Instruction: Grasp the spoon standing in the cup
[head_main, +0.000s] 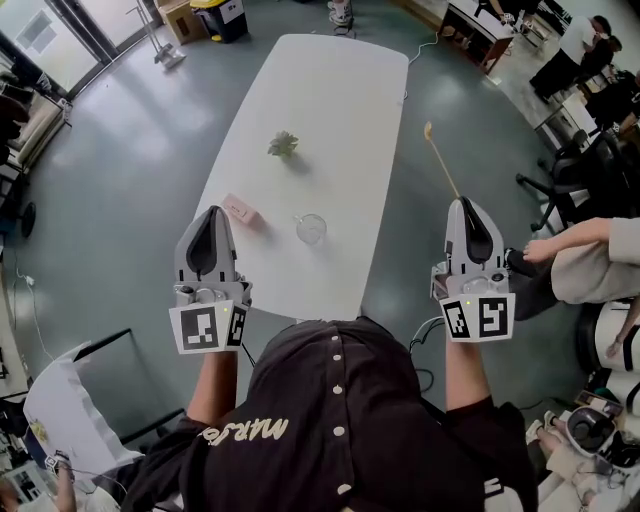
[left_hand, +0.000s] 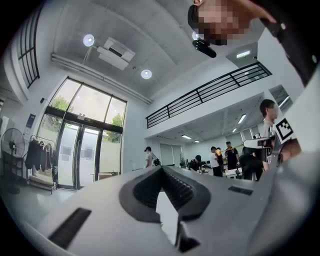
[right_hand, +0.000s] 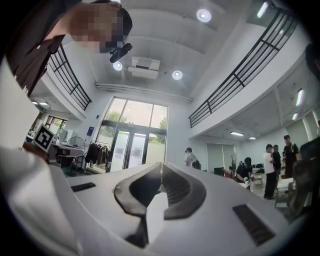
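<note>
- The white table (head_main: 330, 110) stretches away from the person, whose forearms reach forward on either side of its near end.
- The left gripper (head_main: 213, 213) hangs at the table's near left edge, jaws closed together on nothing.
- The right gripper (head_main: 463, 204) is off the table's right side, over the floor, pinching the spoon (head_main: 441, 160), which juts forward from its tips.
- The glass cup (head_main: 311, 229) stands on the table, well apart from the spoon.

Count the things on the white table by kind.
Small green plant: 1
Pink box: 1
Clear cup: 1
Total: 3
</note>
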